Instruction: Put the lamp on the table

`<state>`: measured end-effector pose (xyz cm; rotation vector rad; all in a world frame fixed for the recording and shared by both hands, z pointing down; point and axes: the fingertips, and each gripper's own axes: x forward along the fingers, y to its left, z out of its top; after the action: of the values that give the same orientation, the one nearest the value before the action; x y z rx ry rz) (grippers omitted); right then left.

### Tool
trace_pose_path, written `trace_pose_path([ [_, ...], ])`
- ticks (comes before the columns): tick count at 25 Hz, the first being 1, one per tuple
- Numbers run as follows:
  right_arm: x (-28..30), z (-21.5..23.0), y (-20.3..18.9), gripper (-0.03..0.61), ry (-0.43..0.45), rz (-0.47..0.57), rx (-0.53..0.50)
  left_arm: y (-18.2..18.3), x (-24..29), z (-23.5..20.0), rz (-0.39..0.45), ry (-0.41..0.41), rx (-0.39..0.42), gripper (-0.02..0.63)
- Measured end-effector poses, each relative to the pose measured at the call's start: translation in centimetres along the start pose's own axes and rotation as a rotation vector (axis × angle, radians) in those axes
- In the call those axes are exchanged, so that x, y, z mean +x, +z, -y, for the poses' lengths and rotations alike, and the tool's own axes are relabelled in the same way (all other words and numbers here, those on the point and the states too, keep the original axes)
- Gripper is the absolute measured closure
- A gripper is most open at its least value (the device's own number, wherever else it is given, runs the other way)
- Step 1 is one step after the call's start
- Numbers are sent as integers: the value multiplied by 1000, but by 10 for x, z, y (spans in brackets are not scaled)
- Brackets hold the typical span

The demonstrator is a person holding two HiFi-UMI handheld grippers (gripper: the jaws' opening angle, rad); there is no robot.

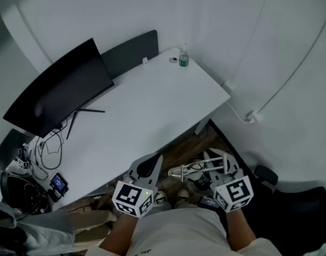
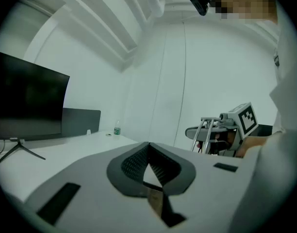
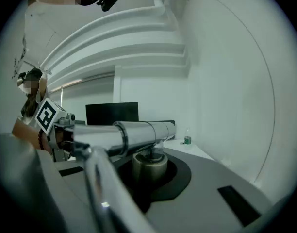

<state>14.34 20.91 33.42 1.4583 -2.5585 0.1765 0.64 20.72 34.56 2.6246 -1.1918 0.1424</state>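
Note:
The silver metal lamp [image 1: 196, 169] hangs low in front of my body, below the near edge of the white table [image 1: 152, 111]. My right gripper [image 1: 219, 164] is shut on it. In the right gripper view the lamp's shiny tube head [image 3: 139, 132] lies across the right gripper [image 3: 151, 166], and its round joint sits between the jaws. My left gripper [image 1: 151, 164] hovers just left of the lamp, near the table's front edge. In its own view the left gripper [image 2: 148, 154] is shut with nothing in it, and the lamp's thin arms [image 2: 206, 130] show at the right.
A black monitor [image 1: 62, 89] stands on the table's left side, with a dark panel [image 1: 131, 52] behind it. A small bottle [image 1: 184, 59] is at the far corner. Cables and headphones [image 1: 24, 191] lie left of the table. Dark furniture [image 1: 291, 196] is at the right.

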Motion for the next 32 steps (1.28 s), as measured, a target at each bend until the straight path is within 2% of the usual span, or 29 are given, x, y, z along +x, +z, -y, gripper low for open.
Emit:
trace_pose_path([
  [15, -2, -1, 1, 548, -47, -21, -19, 1, -3, -3, 0, -34, -14, 611],
  [32, 10, -23, 8, 546, -137, 0, 20, -5, -28, -35, -8, -112, 3, 611],
])
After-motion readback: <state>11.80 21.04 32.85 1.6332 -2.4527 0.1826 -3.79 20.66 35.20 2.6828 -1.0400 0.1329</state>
